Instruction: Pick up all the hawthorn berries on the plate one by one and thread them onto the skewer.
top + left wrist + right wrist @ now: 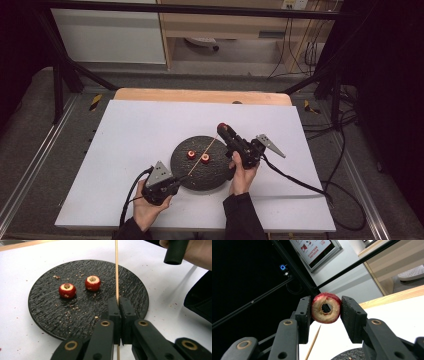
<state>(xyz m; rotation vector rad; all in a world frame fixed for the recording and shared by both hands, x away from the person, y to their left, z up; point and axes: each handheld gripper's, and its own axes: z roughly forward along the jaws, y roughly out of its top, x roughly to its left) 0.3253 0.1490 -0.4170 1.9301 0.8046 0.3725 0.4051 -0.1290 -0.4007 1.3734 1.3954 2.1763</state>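
High view: at lower centre the left gripper point(176, 181) clamps a thin wooden skewer point(202, 157) that slants up and right over the black round plate point(186, 175), where two cored red fruits point(191, 155) point(205, 158) sit side by side. Just right of the plate, the right gripper point(222, 127) points toward the upper frame. In the right gripper view its jaws pinch a third cored fruit point(326, 307) at centre, hole facing the camera.
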